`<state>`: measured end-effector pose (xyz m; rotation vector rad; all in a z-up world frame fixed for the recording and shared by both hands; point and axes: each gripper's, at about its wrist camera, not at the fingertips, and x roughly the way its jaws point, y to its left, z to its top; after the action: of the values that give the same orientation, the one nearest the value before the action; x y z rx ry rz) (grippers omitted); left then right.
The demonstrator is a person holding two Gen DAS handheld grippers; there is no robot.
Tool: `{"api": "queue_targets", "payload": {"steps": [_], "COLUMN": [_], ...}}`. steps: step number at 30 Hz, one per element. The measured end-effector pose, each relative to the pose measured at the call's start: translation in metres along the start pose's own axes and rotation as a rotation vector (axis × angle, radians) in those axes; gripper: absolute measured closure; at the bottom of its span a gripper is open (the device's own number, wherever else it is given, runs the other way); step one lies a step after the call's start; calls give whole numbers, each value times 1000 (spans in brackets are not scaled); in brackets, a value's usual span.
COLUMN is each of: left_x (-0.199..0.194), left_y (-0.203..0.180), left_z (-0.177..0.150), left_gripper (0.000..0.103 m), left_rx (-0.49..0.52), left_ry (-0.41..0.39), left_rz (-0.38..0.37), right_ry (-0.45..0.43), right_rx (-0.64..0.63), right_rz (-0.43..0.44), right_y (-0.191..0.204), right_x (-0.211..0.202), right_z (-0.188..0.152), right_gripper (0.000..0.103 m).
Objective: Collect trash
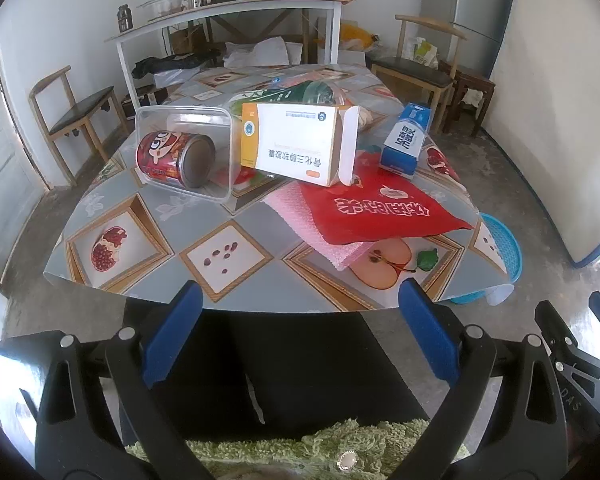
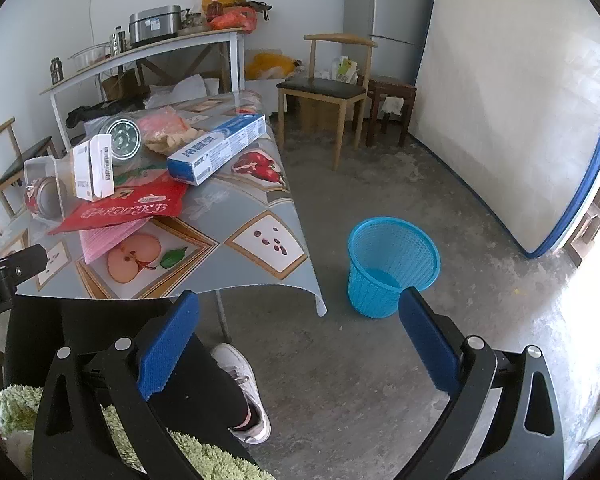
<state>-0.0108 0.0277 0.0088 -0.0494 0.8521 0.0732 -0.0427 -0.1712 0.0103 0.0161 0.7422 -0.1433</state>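
Two grippers are in view, each with its blue pads spread wide apart and nothing between them: the left gripper (image 1: 300,328) hangs low before the near edge of the table (image 1: 260,292), above the person's dark-clad lap, and the right gripper (image 2: 300,332) is held off to the table's right side over the bare concrete floor, pointing toward one blue mesh waste basket (image 2: 392,266) that stands on the floor just beyond the table's corner. Neither gripper touches any item. One red tin can (image 1: 176,158) lies on its side inside one clear plastic tub (image 1: 184,152), itself tipped over at the left of the pile. One white-and-orange medicine box (image 1: 296,144) stands just right of the tub with an end flap open, resting partly on one flat red packet (image 1: 384,212), which lies over one pink sheet (image 1: 320,224). One long blue-and-white carton (image 2: 216,150) lies at the table's right edge. Behind the box sits one clear jar (image 2: 122,140) on its side, beside one crumpled wrapper (image 2: 168,132). One white sneaker (image 2: 244,392) shows on the floor under the right gripper, and two wooden chairs stand by the walls, one on each side.
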Motion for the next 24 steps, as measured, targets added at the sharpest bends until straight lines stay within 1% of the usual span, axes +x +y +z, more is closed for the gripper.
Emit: {"api": "queue_targets", "payload": {"steps": [14, 24], "left_x": [4, 6], "left_y": [2, 5], "left_z": [-1, -2], "left_gripper": [9, 9], "left_rx": [-4, -11], "left_ry": [16, 28], "left_rz": [16, 14], "right_ry": [9, 9], "right_rx": [3, 6], "right_rz": [15, 13], "right_y": [3, 4], "right_x": [2, 2], "right_z": [-1, -1], "right_gripper": [6, 6]}}
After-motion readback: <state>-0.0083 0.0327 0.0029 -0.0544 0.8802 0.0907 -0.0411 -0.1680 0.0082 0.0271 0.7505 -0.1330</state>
